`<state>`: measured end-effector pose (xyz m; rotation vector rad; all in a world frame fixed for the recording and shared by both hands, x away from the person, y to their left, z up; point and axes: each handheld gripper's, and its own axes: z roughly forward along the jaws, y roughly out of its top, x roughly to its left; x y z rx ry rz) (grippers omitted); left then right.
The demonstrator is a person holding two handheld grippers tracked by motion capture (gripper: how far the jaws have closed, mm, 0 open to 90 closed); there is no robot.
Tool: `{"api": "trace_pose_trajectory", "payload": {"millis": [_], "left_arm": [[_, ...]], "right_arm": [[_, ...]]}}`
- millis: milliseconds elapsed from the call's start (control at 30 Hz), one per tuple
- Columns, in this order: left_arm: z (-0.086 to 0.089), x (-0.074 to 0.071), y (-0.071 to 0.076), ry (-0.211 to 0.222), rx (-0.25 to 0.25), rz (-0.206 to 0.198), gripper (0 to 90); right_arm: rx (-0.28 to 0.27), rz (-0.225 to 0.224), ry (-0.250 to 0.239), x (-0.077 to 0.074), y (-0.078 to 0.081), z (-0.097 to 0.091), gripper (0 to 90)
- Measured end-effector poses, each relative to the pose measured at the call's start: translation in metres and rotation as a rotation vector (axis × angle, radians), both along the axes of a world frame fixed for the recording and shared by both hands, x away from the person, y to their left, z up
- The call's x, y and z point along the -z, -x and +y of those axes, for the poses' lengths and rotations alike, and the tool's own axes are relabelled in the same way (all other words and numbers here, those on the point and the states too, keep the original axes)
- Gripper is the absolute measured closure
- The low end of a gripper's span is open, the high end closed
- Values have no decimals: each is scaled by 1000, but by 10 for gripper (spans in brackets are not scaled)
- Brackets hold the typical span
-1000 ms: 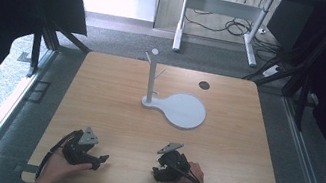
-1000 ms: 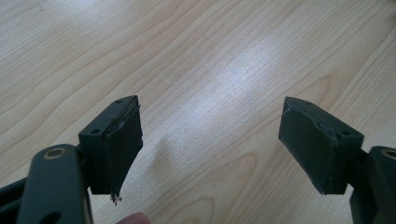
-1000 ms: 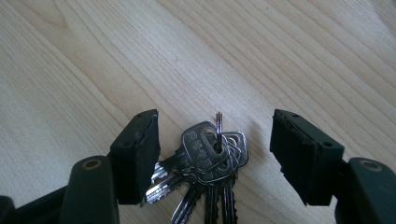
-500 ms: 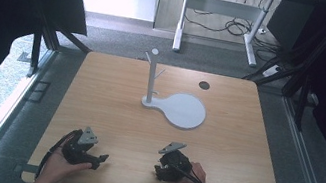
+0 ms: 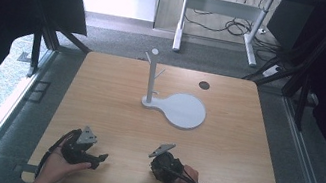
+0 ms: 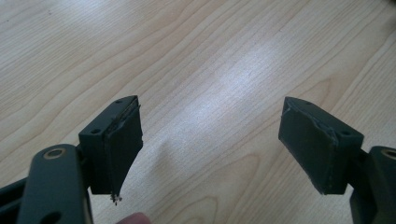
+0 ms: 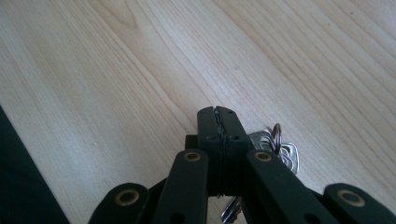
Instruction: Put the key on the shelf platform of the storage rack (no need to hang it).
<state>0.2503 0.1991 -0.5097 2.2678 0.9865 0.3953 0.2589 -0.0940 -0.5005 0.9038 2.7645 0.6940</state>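
My right gripper (image 7: 218, 119) lies low over the wooden table (image 5: 242, 151) near its front edge, held by a hand. Its jaws have just been closing and now stand pressed together. A bunch of silver keys on a ring (image 7: 275, 144) pokes out from behind the right jaw and below it; the exact grip spot is hidden. From above, the right gripper (image 5: 153, 167) points left. My left gripper (image 6: 210, 135) is open, with bare wood between its pads (image 6: 123, 140). It rests at the front left (image 5: 97, 160).
A white stand with a thin post and pegs (image 5: 152, 77) rises mid-table from a round flat base (image 5: 183, 110). A small dark round hole (image 5: 204, 85) sits behind it. The table's front edge runs close behind both hands.
The right gripper's jaws have drawn together. Both hands have stayed where they were, and the stand has not moved.
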Motion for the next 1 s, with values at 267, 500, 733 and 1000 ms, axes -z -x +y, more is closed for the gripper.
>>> {"api": "trace_pose_trajectory", "payload": {"millis": [267, 500, 733, 1000], "left_arm": [[-1, 0, 0, -3, -1, 0, 218], [-1, 0, 0, -4, 2, 1, 218], [-2, 1, 0, -8, 5, 3, 218], [-2, 1, 0, -5, 2, 3, 218]], "right_arm": [[-5, 25, 31, 7, 2, -3, 897], [5, 18, 55, 5, 7, -14, 898], [23, 13, 59, 0, 8, -26, 897], [20, -9, 29, -17, -4, -20, 788]]}}
